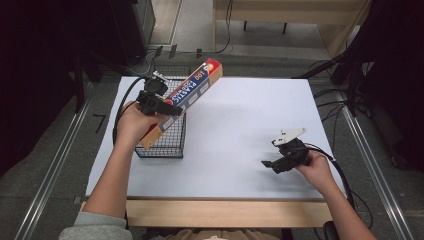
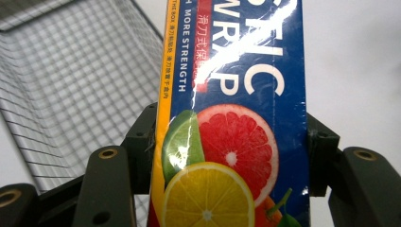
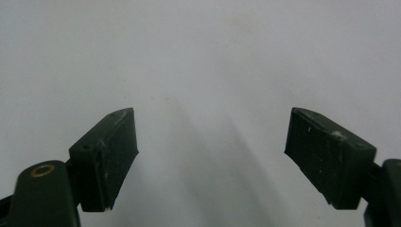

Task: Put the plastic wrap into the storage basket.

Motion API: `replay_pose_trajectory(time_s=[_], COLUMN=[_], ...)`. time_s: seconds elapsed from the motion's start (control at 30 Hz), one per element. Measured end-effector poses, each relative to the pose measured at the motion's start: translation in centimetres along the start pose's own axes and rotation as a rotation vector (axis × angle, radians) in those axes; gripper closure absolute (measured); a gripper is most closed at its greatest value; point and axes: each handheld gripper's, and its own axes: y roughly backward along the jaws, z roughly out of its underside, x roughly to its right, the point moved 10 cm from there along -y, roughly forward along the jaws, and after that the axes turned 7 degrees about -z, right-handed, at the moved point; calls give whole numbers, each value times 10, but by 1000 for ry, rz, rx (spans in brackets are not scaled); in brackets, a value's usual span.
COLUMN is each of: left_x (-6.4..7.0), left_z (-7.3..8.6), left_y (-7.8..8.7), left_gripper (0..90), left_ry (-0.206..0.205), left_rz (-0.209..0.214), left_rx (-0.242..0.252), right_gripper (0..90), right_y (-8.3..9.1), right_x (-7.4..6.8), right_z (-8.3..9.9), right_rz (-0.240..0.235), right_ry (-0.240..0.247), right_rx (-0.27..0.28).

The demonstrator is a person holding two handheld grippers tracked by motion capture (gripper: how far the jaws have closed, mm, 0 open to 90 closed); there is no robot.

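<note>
A long blue and orange plastic wrap box is held tilted in the air above a black wire basket at the table's left. My left gripper is shut on the box's middle. In the left gripper view the box with citrus pictures stands between both jaws, and the basket lies behind it at the left. My right gripper rests low over the white table at the right, open. In the right gripper view its gripper has nothing between the fingers.
The white table top ends at a wooden front edge. Metal rails run along both sides on the floor. Cables lie beyond the table's right side, and a wooden table stands at the back.
</note>
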Motion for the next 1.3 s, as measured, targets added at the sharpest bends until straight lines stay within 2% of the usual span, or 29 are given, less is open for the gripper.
replay_pose_trajectory(time_s=[0.1,0.2,0.3,0.4,0.5,0.7,0.77,0.83,1.03,1.1,1.3], left_x=[-9,-18,-27,-38,-47,-54,-53,-53,-55,-55,-54], left_z=[-3,-3,-4,-5,-5,-7,-9,-10,-11,-10,-6], left_y=[-4,-8,-12,-16,-19,-24,-27,-29,-39,-43,-52], left_gripper=[396,396,396,396,396,395,395,395,394,393,393], left_ry=[40,97,128,196,242,276,303,309,366,387,392], left_rz=[-11,-20,-70,-92,-104,-135,-135,-139,-205,-212,-228], left_rx=[-2,-35,-61,-66,-72,-84,-87,-89,-117,-125,-133], right_gripper=[180,180,180,180,180,180,180,180,180,180,180], right_y=[-2,-2,-3,-3,-4,-4,-4,-4,-4,-4,-3], right_x=[-1,-1,-1,-1,-2,-1,-1,-2,-2,-2,-3], right_z=[1,1,1,3,3,3,3,3,3,3,2], right_rz=[-6,-11,-13,-16,-17,-16,-19,-19,-19,-20,-22], right_ry=[0,-3,-4,-2,1,-1,2,3,3,2,4], right_rx=[-10,-10,-12,-22,-23,-25,-24,-24,-23,-21,-18])
